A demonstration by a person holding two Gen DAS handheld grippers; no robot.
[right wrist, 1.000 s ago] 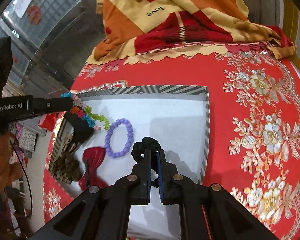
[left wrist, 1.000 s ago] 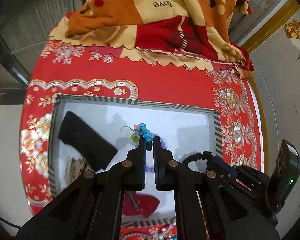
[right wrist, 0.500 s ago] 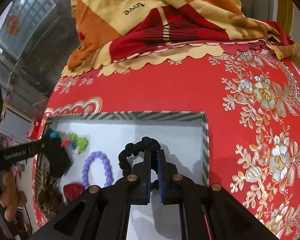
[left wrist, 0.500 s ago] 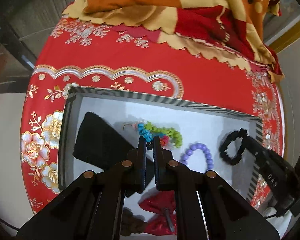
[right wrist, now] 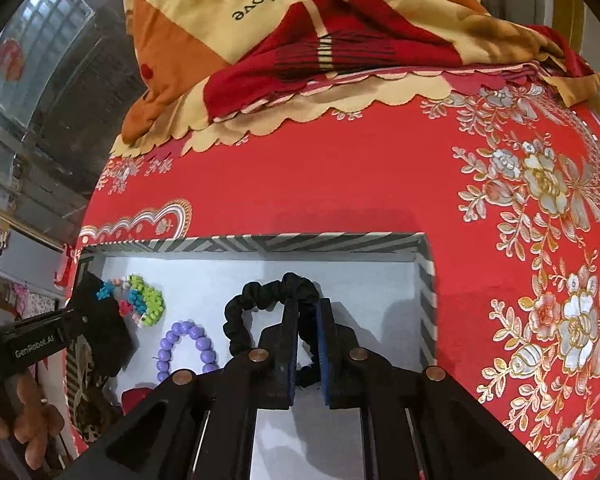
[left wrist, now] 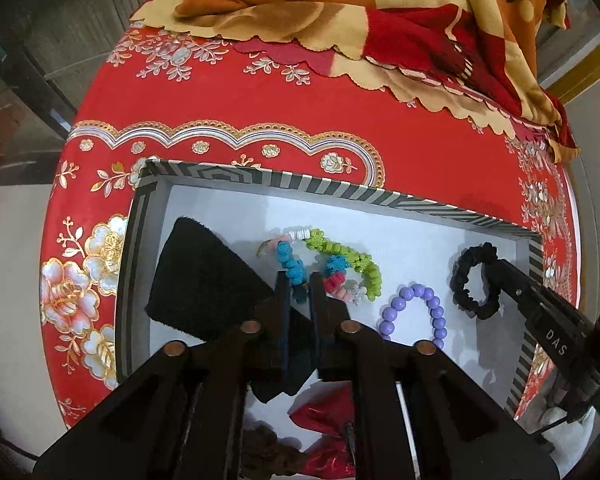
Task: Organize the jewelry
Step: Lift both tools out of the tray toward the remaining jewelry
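Left wrist: black cloth beside bracelet, blanket beyond

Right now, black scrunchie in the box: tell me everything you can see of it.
The black scrunchie is a gathered fabric ring, matte and ruffled, forming an open loop. It lies on the white floor of the striped box, at the end nearest the right wall, apart from the purple bead bracelet beside it. The right gripper has its fingers slightly parted with the band between them; a firm grip cannot be confirmed. In the left wrist view the loop looks flat on the floor.
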